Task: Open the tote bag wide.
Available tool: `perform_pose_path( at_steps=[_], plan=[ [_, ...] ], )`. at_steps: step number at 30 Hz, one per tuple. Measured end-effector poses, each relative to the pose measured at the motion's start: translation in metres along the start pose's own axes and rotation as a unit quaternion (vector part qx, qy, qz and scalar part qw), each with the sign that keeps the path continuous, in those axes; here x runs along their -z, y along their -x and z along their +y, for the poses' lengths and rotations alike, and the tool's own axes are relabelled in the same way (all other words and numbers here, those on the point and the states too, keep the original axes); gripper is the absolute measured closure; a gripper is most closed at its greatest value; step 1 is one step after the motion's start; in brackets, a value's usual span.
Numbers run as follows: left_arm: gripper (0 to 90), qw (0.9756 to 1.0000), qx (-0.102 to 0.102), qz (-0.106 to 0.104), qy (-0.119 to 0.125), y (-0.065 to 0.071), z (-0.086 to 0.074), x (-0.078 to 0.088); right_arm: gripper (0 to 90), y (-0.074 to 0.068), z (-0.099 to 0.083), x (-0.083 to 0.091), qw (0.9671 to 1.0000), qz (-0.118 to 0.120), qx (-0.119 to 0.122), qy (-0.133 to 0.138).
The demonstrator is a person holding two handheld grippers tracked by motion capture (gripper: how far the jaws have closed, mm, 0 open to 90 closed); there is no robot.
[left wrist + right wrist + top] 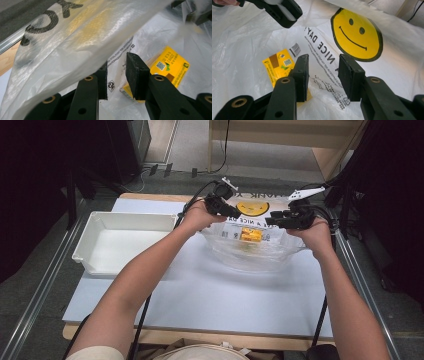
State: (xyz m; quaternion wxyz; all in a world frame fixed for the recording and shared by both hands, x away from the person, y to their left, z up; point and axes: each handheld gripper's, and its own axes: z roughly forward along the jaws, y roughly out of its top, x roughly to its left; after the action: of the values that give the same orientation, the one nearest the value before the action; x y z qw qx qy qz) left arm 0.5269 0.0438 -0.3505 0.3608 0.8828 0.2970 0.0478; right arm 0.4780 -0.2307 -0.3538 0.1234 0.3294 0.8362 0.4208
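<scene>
Clear plastic bag (pixel 255 251), yellow packet (pixel 251 235) inside, lowered onto the surface (pixel 210 290).
Left tongs (pixel 116 75) and right tongs (pixel 323 77) stand apart, gripping nothing; next I should draw them clear.

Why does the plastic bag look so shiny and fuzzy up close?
In the left gripper view, the plastic bag hangs very near the camera, so its fold blurs and light glares off it. In the right gripper view, the smiley face prints sharp. In the high view, the room's edges fall dark around the lit table.
</scene>
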Motion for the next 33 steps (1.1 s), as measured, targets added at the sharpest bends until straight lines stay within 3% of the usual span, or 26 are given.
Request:
perform_pose_path(
  at_steps=[4, 8, 14, 20, 33],
  plan=[
    [72.0, 1.0, 0.006, 0.0, -0.005, -0.001, -0.004, -0.004, 61.6, 0.001, -0.007, -0.002, 1.0, -0.001, -0.003, 0.002],
    [72.2, 0.9999, 0.013, 0.001, 0.008, -0.003, -0.009, -0.006, 61.7, 0.002, -0.014, -0.003, 0.9999, -0.004, -0.009, 0.001],
    [72.1, 0.9998, 0.016, 0.009, -0.01, -0.005, -0.016, -0.015, 61.8, 0.004, -0.026, -0.008, 0.9997, -0.014, -0.022, -0.001],
    [72.3, 0.9995, 0.029, 0.014, -0.002, -0.009, -0.023, -0.022, 61.8, 0.005, -0.035, -0.014, 0.9995, -0.012, -0.029, -0.004],
    [72.3, 0.9984, 0.051, 0.02, -0.014, -0.014, -0.044, -0.039, 61.7, 0.007, -0.057, -0.024, 0.9988, -0.013, -0.047, -0.004]
  ],
)
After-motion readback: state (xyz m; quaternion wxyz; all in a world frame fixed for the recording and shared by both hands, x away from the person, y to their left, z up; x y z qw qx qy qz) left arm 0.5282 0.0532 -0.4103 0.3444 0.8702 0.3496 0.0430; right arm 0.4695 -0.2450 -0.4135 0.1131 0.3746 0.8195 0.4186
